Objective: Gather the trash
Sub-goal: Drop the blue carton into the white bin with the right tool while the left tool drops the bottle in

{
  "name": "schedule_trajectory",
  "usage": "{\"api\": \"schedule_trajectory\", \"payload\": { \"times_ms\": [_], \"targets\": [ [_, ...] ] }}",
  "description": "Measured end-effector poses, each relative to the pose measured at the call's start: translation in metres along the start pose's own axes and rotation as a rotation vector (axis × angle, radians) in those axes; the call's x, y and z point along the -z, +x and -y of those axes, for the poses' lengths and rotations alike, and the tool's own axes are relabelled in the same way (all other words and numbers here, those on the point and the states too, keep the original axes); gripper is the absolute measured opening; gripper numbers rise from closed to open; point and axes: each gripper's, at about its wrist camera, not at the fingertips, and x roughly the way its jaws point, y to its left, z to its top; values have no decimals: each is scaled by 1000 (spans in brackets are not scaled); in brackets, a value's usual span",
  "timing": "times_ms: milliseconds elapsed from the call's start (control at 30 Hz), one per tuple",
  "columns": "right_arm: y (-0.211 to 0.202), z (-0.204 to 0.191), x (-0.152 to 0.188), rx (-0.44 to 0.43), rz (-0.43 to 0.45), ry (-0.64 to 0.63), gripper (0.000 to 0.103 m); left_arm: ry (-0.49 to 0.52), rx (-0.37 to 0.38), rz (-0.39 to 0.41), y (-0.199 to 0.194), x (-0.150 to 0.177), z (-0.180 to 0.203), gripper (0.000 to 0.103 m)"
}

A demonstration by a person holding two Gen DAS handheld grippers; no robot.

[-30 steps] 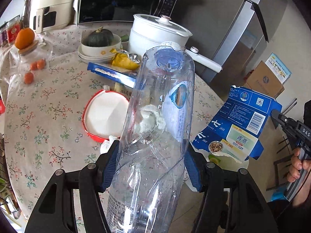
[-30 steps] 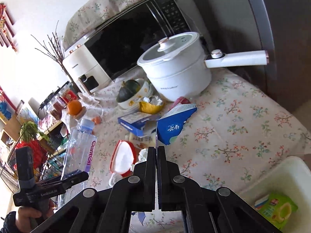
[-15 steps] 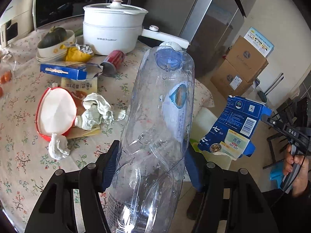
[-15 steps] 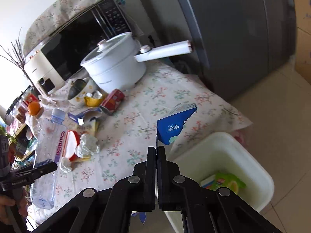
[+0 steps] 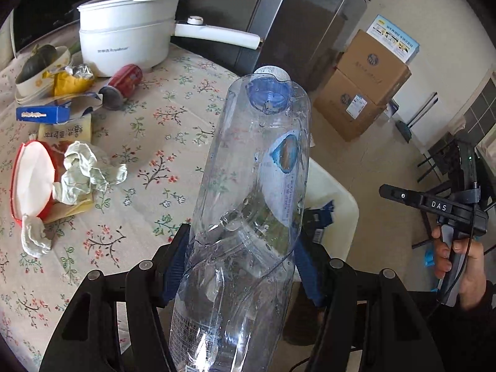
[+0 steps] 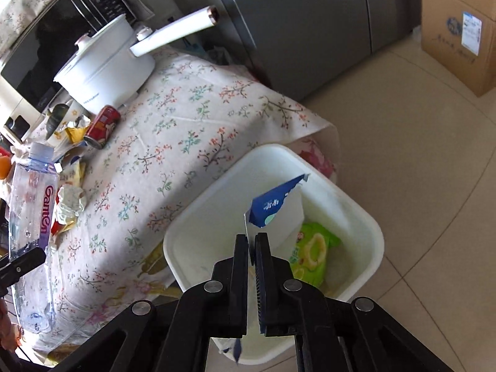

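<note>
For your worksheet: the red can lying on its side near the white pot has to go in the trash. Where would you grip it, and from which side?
Grip the red can across its round body, mid-length, coming from above with the fingers straddling it. It lies on its side on the tablecloth, so the ends face sideways, and the white pot crowds it behind.

On the table [image 5: 173,142], the pot [image 5: 124,40] sits at eleven o'clock, the can [image 5: 124,83] just before it, crumpled paper [image 5: 86,173] at nine. The bin [image 6: 369,226] stands beside the table's edge, a wrapper [image 6: 313,248] in it.
</note>
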Motion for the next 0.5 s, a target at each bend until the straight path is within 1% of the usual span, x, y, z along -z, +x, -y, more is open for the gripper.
{"api": "schedule_trajectory", "payload": {
  "times_ms": [33,67,133,233,333,433,500],
  "targets": [
    [2,2,0,-1,-12,14,16,4,7,-2,3,-2,4,66],
    [1,3,0,-7,-16,22,29,10,15,-5,7,-3,9,66],
    [-2,2,1,0,-6,19,40,24,32,-8,15,-6,19,66],
    [-7,4,0,3,7,15,44,44,64,-34,33,-10,36,66],
    [-9,8,0,7,10,29,47,55,118,-98,58,-12,52,66],
    [-9,16,0,21,6,42,48,68,141,-169,86,-12,69,66],
    [-10,21,0,30,3,51,49,73,141,-205,103,-10,76,66]
  ]
}}
